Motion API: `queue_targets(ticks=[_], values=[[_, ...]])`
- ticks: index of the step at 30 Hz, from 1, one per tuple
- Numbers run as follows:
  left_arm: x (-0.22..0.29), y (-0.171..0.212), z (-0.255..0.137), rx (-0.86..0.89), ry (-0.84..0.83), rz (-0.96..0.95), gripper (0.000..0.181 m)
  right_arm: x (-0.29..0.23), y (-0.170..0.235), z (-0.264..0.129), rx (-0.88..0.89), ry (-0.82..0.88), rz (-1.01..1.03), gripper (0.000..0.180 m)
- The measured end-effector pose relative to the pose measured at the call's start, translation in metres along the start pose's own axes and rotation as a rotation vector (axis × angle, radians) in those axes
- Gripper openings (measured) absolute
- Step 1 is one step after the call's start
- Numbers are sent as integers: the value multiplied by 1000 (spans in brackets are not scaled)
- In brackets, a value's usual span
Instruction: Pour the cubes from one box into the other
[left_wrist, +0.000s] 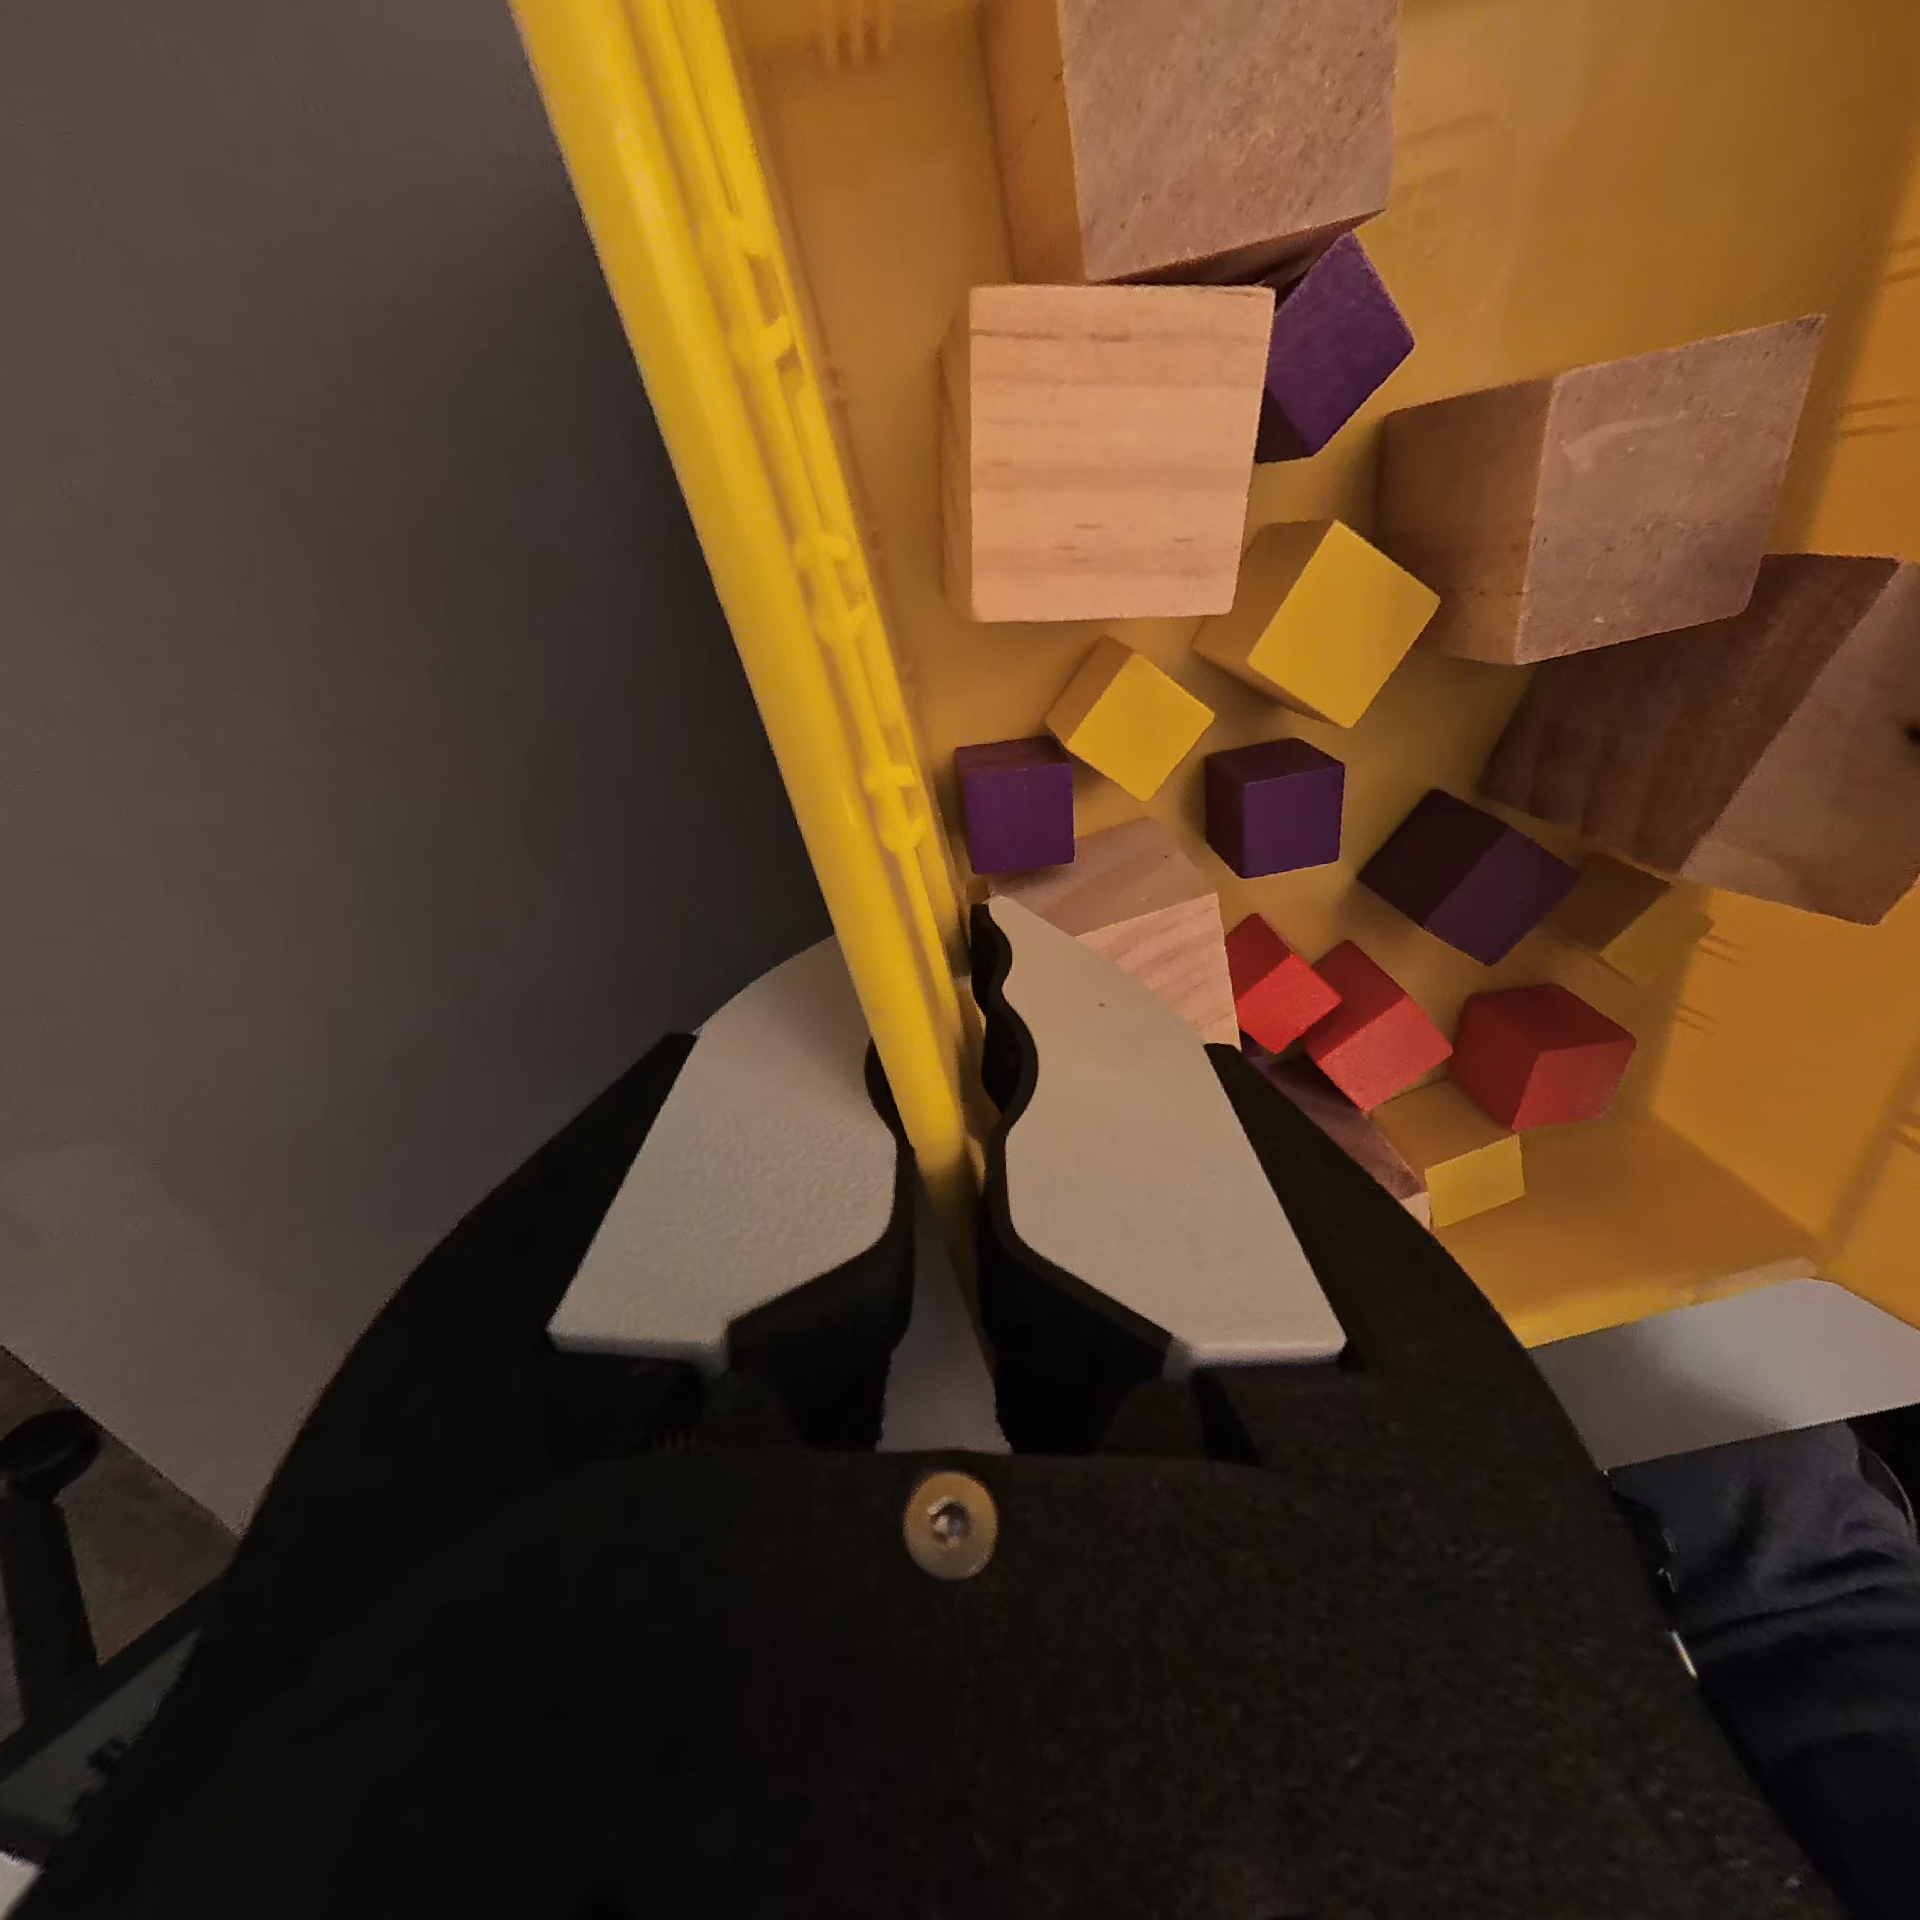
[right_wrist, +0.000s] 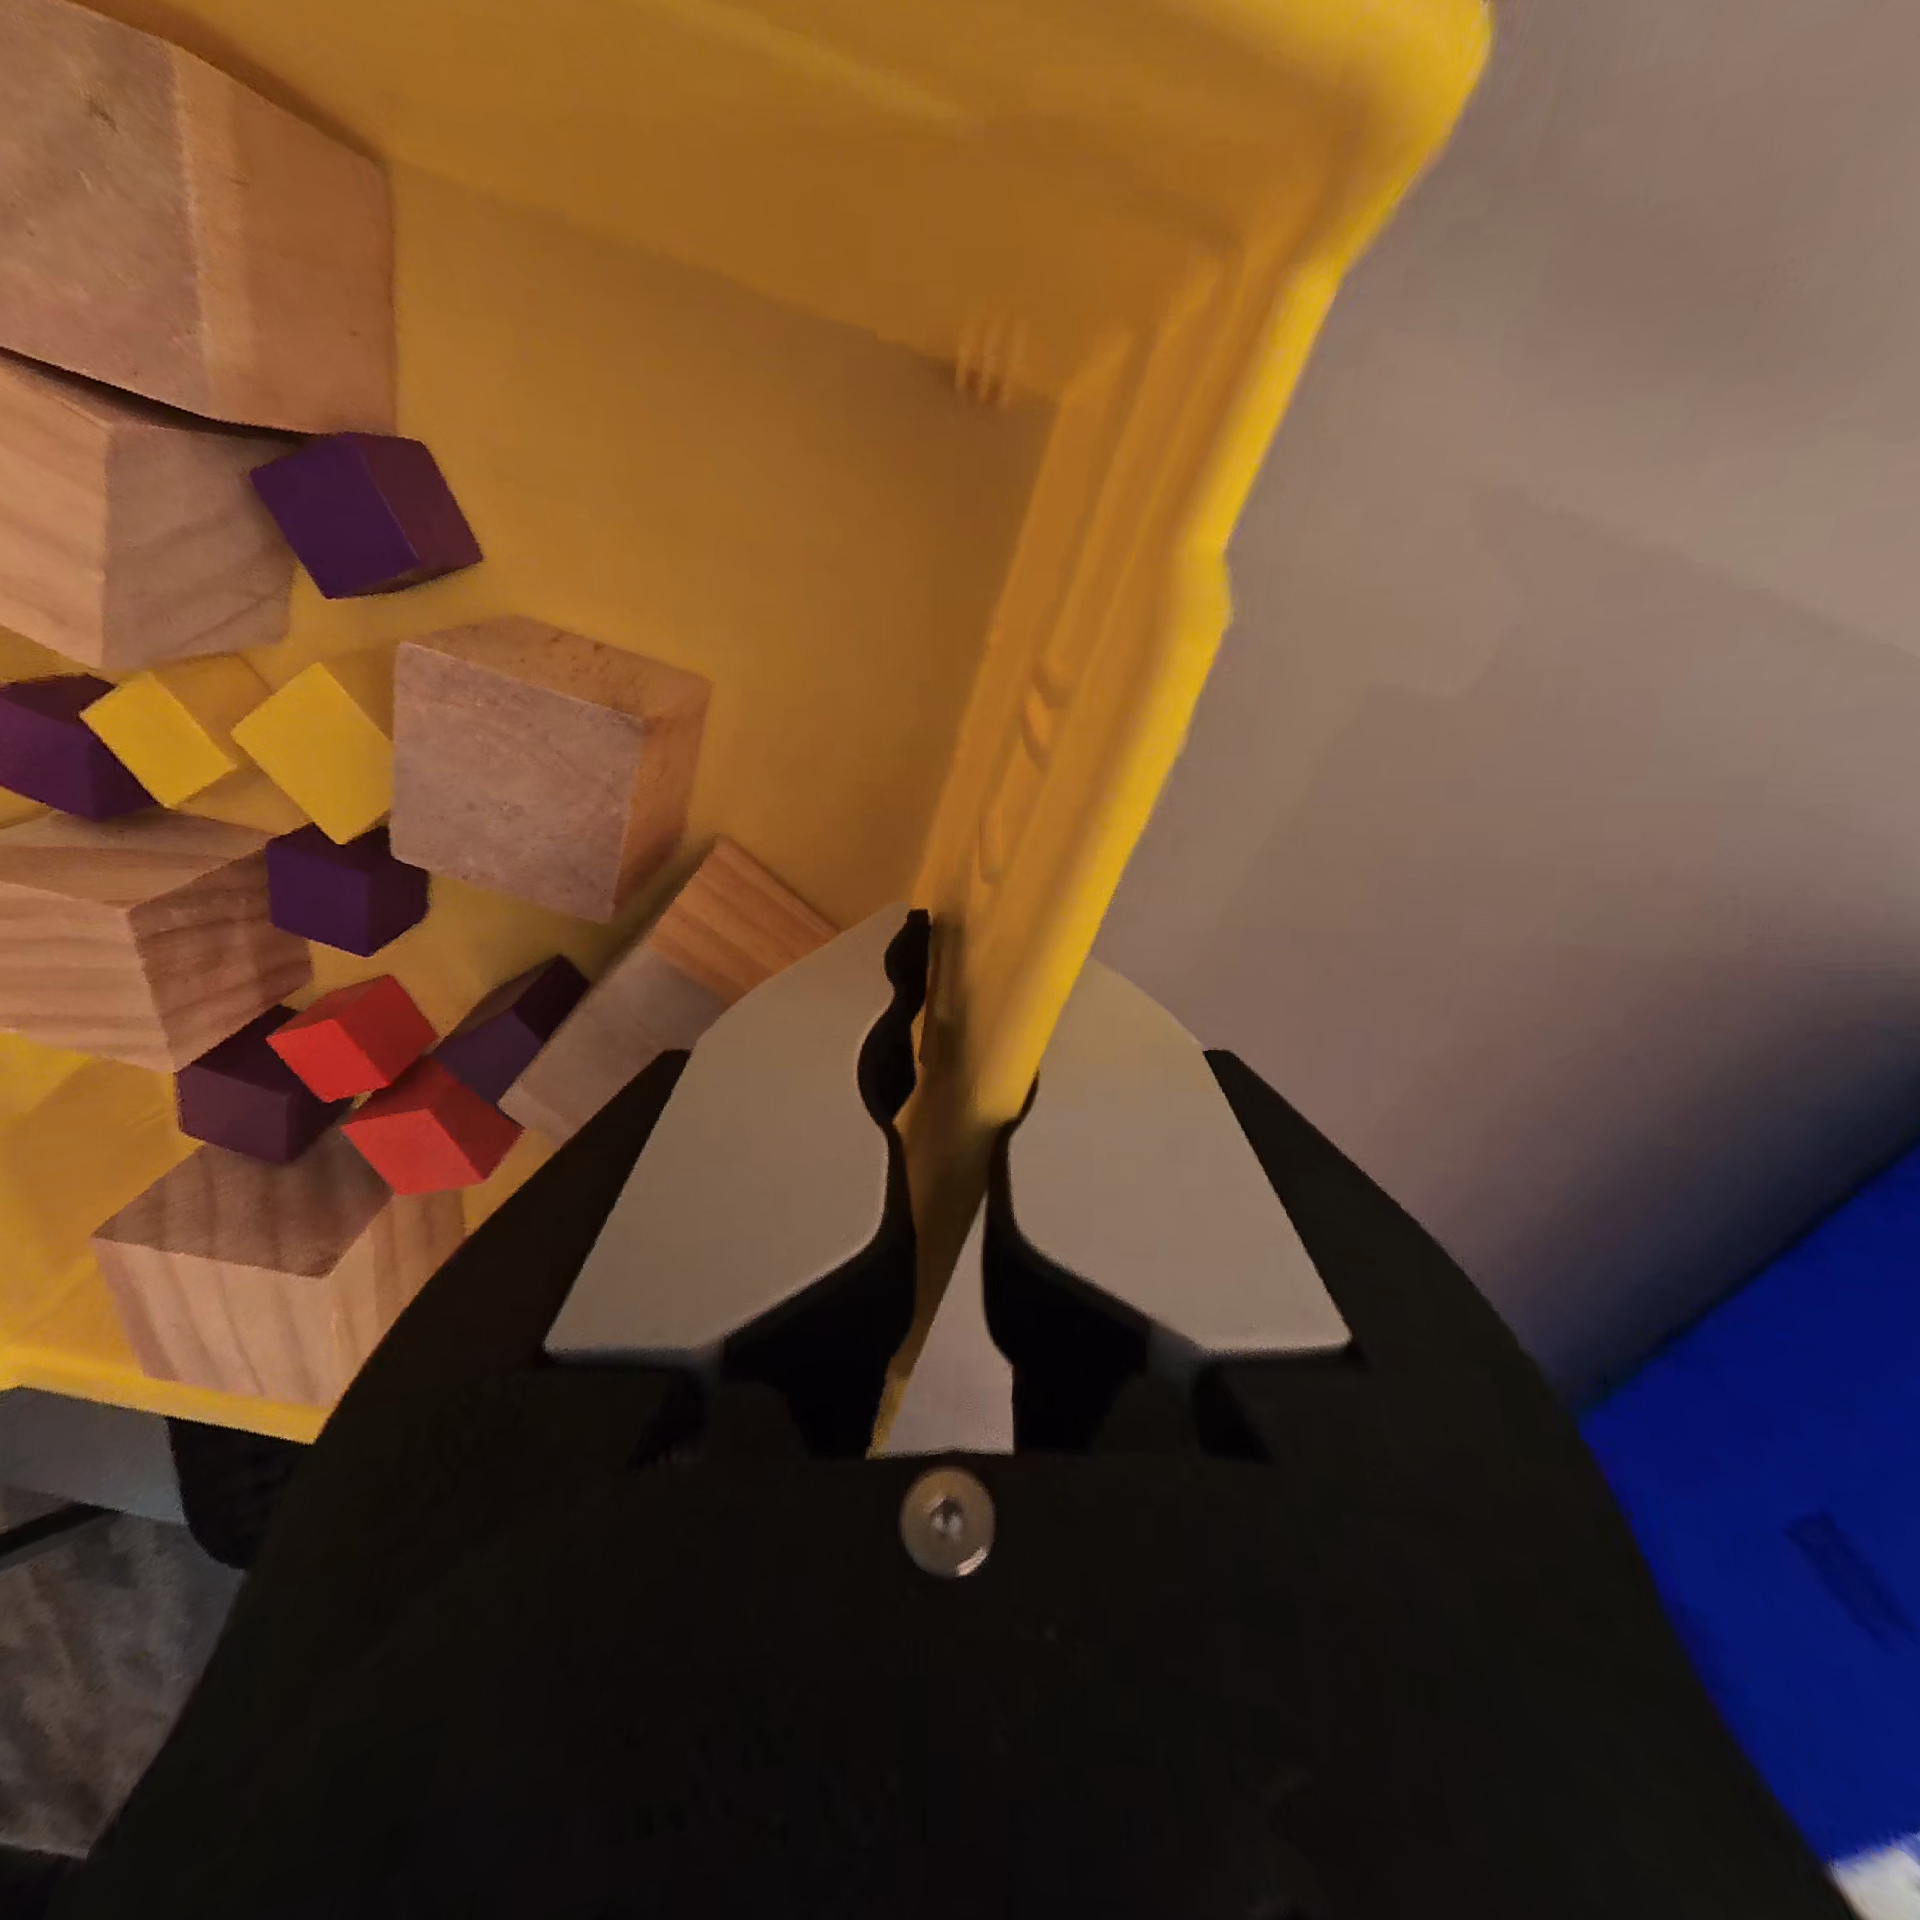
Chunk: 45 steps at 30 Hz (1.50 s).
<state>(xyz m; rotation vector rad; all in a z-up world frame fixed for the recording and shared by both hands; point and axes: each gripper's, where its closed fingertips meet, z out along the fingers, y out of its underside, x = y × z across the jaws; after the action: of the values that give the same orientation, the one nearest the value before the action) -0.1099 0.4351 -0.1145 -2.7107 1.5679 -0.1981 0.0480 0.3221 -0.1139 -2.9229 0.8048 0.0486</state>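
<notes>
Nearest, the left hand-held gripper (left_wrist: 951, 1049) is clamped on one side wall of a yellow plastic box (left_wrist: 727, 436); the right hand-held gripper (right_wrist: 961, 1049) is clamped on the opposite wall. Just beyond both sets of fingers, inside the box, lie loose cubes: small red wooden cubes (left_wrist: 1377, 1029), purple ones (left_wrist: 1276, 808), yellow ones (left_wrist: 1320, 623) and large plain wooden blocks (left_wrist: 1101, 457). Farther right of the right gripper sits a blue box (right_wrist: 1766, 1455), probably the receiver. Pouring well means tipping both sides evenly, slowly, over that box.
</notes>
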Motion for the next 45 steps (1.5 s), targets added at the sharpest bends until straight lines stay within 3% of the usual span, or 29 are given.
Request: queue_targets(ticks=[10,17,23,31,37,45], values=[[9,-1,-14,-21,-65,0,7,4,2,-7,4,-120,-7,6],[42,-31,-78,17,-261,98,7,32,-4,-52,83,-275,29,5],[105,-62,-119,40,-342,188,7,88,8,-95,147,-335,106,6],[155,-50,-70,-64,-231,213,7,139,51,-69,25,-311,143,6],[146,-29,-26,-144,-47,110,6,132,51,-46,-23,-297,95,7],[124,-24,6,-137,72,43,7,117,34,-19,-25,-190,25,8]])
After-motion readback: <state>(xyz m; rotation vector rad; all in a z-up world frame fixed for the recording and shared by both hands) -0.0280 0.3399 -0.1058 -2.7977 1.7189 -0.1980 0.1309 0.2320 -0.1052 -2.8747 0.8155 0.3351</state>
